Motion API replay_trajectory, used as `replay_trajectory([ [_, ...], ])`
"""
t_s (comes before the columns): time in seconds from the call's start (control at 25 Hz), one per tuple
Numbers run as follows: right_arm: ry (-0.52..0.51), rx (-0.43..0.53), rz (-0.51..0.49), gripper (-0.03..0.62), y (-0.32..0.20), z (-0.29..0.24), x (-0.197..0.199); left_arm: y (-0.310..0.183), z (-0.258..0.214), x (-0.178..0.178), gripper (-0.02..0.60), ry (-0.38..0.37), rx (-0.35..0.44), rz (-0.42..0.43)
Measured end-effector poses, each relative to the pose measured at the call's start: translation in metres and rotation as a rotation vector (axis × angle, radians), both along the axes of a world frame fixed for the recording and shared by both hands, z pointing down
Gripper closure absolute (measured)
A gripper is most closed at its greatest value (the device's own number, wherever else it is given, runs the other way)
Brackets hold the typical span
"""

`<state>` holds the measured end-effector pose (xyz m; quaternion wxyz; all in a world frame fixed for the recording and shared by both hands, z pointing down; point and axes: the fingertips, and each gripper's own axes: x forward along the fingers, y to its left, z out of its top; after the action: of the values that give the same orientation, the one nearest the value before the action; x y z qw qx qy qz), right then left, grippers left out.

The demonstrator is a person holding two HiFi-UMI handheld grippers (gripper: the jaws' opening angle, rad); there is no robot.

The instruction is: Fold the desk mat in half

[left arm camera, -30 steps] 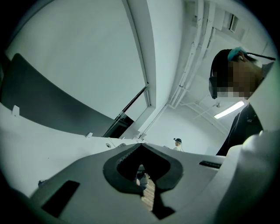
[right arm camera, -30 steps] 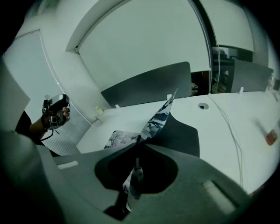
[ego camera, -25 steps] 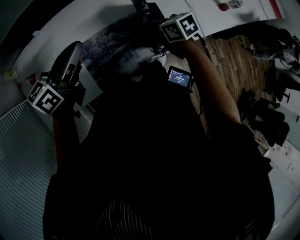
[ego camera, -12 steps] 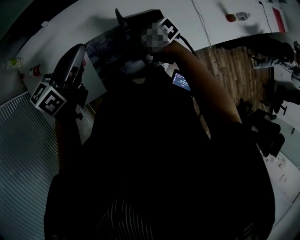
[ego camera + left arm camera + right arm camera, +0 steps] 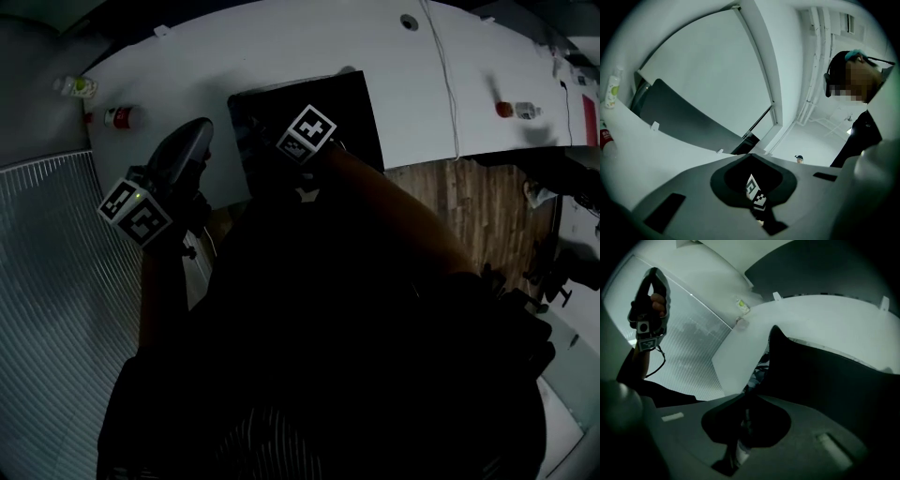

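The desk mat (image 5: 333, 98) lies on the white desk (image 5: 281, 47), doubled over with its black underside up. In the right gripper view the black flap (image 5: 825, 376) fills the right side and a strip of the printed face (image 5: 758, 369) shows beneath it. My right gripper (image 5: 746, 401) is shut on the mat's edge; its marker cube (image 5: 307, 131) sits over the mat's near left part. My left gripper (image 5: 197, 133) hangs in the air left of the mat, above the desk's near edge, its jaws together and empty (image 5: 752, 157).
Two small bottles (image 5: 80, 87) (image 5: 120, 117) stand at the desk's left end and another (image 5: 516, 110) at the right. A cable (image 5: 448, 84) crosses the desk. Ribbed flooring (image 5: 56, 309) lies left, wooden floor (image 5: 469, 206) right. A person in dark clothes (image 5: 862, 122) shows in the left gripper view.
My right gripper has come down and toward the left with the mat's edge. The printed face seen before is now covered by the black underside. My left gripper shifted a little.
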<state>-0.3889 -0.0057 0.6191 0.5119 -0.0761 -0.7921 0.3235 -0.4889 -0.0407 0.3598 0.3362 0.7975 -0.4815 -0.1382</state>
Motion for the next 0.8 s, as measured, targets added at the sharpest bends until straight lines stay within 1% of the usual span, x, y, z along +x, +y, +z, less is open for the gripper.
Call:
replay_trajectory([
  [0.16, 0.017, -0.011, 0.048, 0.565, -0.003, 0.03, -0.018, 0.013, 0.009, -0.011, 0.574, -0.004, -0.023, -0.051],
  [0.28, 0.025, -0.031, 0.056, 0.555, 0.013, 0.046, -0.029, 0.022, 0.014, -0.015, 0.574, -0.009, -0.044, -0.076],
  [0.32, 0.018, -0.049, 0.065, 0.547, 0.02, 0.048, -0.032, 0.023, 0.015, -0.013, 0.574, -0.012, -0.05, -0.08],
  [0.36, -0.004, -0.09, 0.083, 0.528, 0.027, 0.047, -0.038, 0.024, 0.014, -0.011, 0.574, -0.015, -0.054, -0.082],
  [0.44, -0.091, -0.247, 0.149, 0.445, 0.039, 0.033, -0.055, 0.023, 0.013, -0.007, 0.574, -0.022, -0.056, -0.082],
  [0.48, -0.145, -0.33, 0.19, 0.416, 0.041, 0.022, -0.063, 0.024, 0.013, -0.006, 0.574, -0.023, -0.057, -0.079],
  [0.52, -0.201, -0.395, 0.232, 0.416, 0.039, 0.009, -0.069, 0.024, 0.013, -0.005, 0.574, -0.024, -0.058, -0.073],
  [0.56, -0.258, -0.433, 0.271, 0.434, 0.031, -0.006, -0.072, 0.025, 0.014, -0.004, 0.574, -0.027, -0.06, -0.066],
  [0.6, -0.318, -0.443, 0.307, 0.486, 0.019, -0.024, -0.071, 0.024, 0.013, -0.002, 0.574, -0.031, -0.061, -0.058],
  [0.64, -0.383, -0.426, 0.34, 0.524, 0.003, -0.044, -0.068, 0.023, 0.012, 0.0, 0.574, -0.036, -0.061, -0.046],
  [0.68, -0.454, -0.39, 0.365, 0.547, -0.015, -0.067, -0.062, 0.021, 0.011, 0.002, 0.574, -0.044, -0.06, -0.03],
  [0.72, -0.53, -0.338, 0.38, 0.569, -0.032, -0.093, -0.055, 0.019, 0.009, 0.003, 0.574, -0.055, -0.057, -0.008],
  [0.8, -0.696, -0.204, 0.374, 0.589, -0.063, -0.153, -0.03, 0.011, 0.006, 0.011, 0.574, -0.093, -0.042, 0.053],
])
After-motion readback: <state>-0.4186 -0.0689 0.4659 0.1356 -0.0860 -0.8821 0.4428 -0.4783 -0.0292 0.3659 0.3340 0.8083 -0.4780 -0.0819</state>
